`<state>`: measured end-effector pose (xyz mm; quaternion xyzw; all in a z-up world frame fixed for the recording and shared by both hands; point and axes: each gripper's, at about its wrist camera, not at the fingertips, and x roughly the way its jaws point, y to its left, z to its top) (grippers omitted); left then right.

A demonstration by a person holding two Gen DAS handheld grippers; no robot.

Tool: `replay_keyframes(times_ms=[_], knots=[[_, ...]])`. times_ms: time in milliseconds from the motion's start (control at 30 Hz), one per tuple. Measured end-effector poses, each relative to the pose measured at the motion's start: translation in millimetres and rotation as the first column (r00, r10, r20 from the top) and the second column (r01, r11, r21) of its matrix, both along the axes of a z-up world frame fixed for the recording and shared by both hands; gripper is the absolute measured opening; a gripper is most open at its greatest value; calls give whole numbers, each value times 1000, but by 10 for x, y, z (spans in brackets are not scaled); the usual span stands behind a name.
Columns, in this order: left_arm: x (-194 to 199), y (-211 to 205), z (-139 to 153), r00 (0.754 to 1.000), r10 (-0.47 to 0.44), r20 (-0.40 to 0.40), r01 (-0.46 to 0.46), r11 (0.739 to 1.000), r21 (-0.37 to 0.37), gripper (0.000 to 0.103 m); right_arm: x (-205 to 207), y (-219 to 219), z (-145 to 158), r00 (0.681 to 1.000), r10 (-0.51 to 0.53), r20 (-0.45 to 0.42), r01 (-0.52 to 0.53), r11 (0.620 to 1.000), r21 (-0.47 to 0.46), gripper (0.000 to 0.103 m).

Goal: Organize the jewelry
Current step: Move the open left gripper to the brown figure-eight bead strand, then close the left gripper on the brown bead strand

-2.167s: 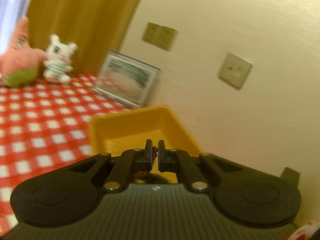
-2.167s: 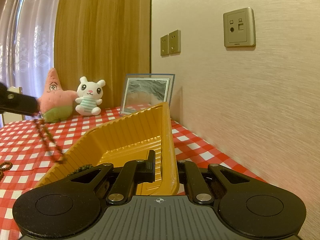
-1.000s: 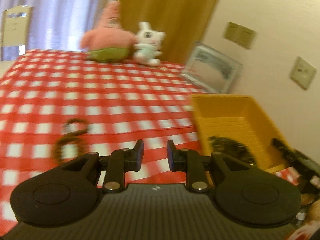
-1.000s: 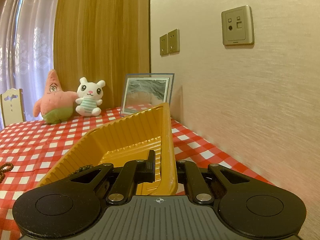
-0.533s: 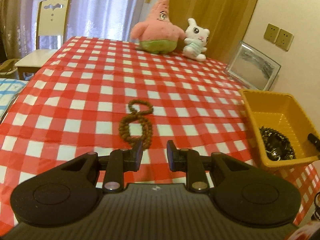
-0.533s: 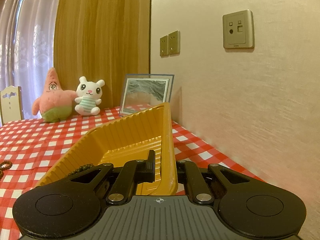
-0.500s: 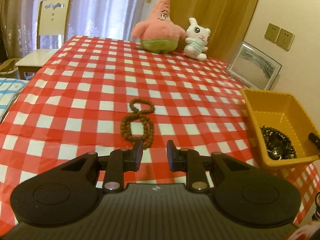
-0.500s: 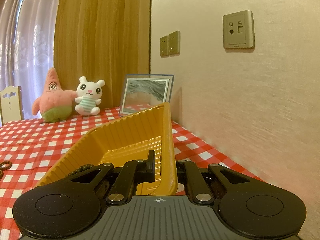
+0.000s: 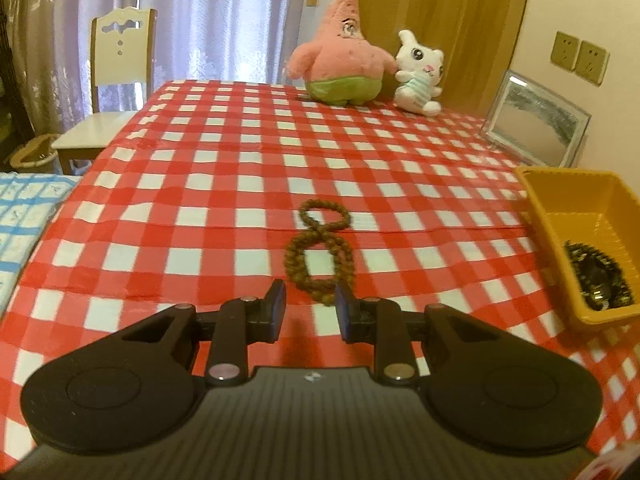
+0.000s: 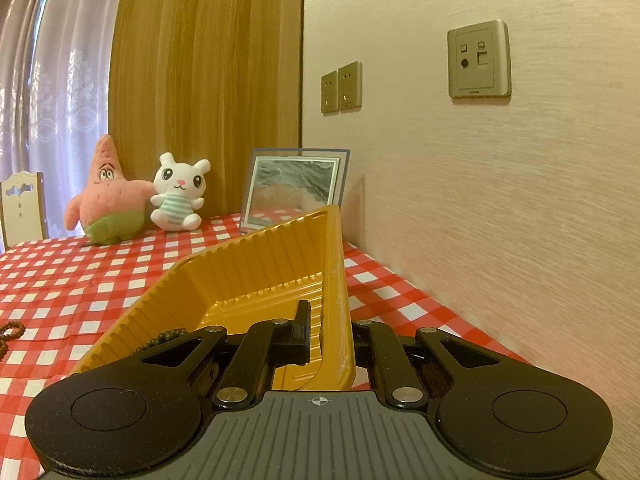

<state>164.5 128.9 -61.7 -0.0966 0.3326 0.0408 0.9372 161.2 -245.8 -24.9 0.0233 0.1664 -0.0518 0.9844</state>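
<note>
Brown beads point(image 9: 318, 254) lie in a figure-eight at the frame centre on the checkered desk point(image 9: 200, 184). Left tongs point(image 9: 309, 312) stand open just below them, holding nothing. At the right edge, the yellow tray point(image 9: 576, 200) holds dark beads point(image 9: 600, 282). Right tongs point(image 10: 326, 338) are clamped on the tray wall.
</note>
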Motion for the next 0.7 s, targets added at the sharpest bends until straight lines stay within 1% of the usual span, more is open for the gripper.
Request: replay_keyframes(times_ms=[133,333,533,700], knots=[[91,63,-40,1000,8,-4,-8,998,61,25,-1,2,0,1000,1,-1,-1,1000,0,9],[328,121,-121,1000,-14,-19,16,996,84,26,-3,7,-5,1000,0,0,0,1000,0,9],[591,132,-212,998,-41,-52,44,997,61,26,3,8,-13,1000,0,-4,0,1000,3,9],[699,122,-264,996,-53,-70,58,996,68,26,3,9,-14,1000,1,-3,-1,1000,1,9]])
